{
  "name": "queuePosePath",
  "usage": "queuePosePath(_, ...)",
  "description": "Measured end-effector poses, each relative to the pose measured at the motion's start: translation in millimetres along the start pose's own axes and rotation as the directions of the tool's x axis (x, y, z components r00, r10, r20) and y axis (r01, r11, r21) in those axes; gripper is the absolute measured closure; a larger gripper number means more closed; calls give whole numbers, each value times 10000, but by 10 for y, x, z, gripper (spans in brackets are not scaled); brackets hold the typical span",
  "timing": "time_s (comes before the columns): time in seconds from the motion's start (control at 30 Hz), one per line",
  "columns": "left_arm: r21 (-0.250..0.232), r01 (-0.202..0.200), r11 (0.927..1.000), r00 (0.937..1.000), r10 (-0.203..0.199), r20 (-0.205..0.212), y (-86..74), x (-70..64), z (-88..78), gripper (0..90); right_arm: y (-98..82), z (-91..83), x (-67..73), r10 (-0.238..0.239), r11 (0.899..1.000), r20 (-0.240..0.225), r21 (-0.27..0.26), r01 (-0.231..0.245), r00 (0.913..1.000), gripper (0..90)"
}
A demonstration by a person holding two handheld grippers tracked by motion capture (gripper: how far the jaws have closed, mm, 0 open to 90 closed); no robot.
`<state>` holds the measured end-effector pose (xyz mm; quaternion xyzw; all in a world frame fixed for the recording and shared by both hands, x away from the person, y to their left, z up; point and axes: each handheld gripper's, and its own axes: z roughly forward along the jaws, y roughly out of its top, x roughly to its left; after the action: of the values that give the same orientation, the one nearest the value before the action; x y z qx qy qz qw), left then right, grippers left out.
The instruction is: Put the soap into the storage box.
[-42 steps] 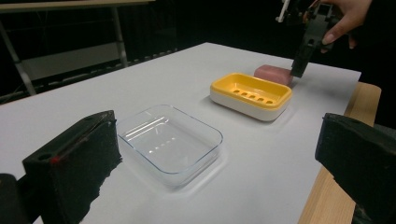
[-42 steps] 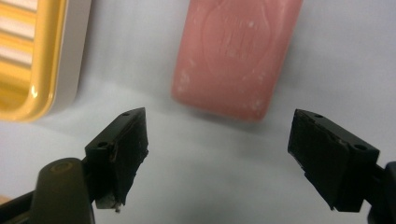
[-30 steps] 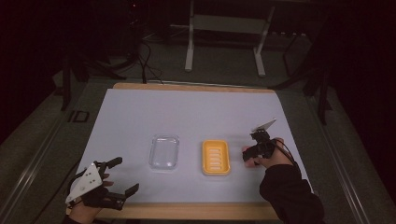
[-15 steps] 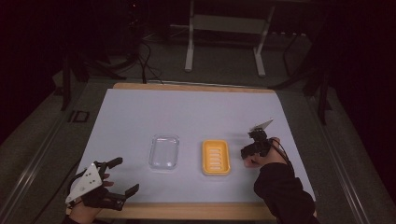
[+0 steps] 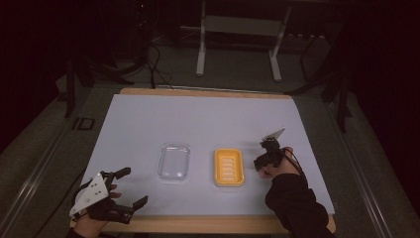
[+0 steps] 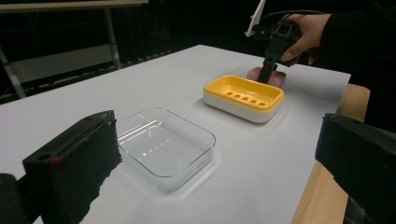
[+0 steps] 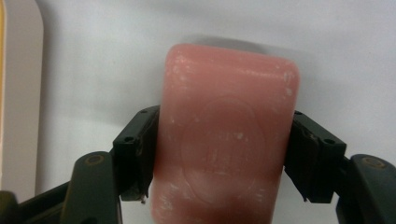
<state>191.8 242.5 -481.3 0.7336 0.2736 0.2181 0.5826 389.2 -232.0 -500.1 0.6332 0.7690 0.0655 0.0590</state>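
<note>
A pink bar of soap [image 7: 224, 140] lies on the white table, just right of a yellow soap dish [image 5: 229, 167] [image 6: 243, 97]. My right gripper [image 7: 226, 156] [image 5: 262, 161] points down at the bar, with a black pad pressed on each long side. Its jaws have just been closing with the soap between them. In the left gripper view that right gripper [image 6: 267, 74] stands behind the dish with the soap [image 6: 279, 79] at its tip. My left gripper [image 5: 133, 186] [image 6: 219, 154] rests open near the front left edge, holding nothing.
A clear, empty rectangular container [image 5: 174, 161] [image 6: 163, 144] sits left of the yellow dish. The wooden table edge [image 6: 350, 100] runs along the front. Beyond the table stand a metal frame [image 5: 237, 44] and cables on the dark floor.
The right hand has shifted slightly beside the yellow dish. The left gripper has kept still.
</note>
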Motion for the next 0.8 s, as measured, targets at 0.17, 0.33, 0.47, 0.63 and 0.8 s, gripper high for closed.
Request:
queuePosePath(0.17,-13,36,10000,9999,-36,105,3,7,14,2,-22,1,-2,145,9992,43,-363,-144,9999,358)
queuePosePath(0.33,-64,35,10000,9998,-34,204,11,11,32,2,-34,-4,-9,547,9975,16,-456,-546,9985,367)
queuePosePath(0.47,-94,56,9999,9997,-54,251,19,16,43,2,-48,-17,-26,560,9972,75,-494,-556,9984,368)
queuePosePath(0.63,-92,38,10000,9996,-35,281,25,20,62,2,-81,-67,-74,632,9971,112,-428,-627,9979,369)
queuePosePath(0.8,-61,35,10000,9997,-33,253,34,23,83,2,-99,-211,-87,670,9959,61,-607,-665,9977,370)
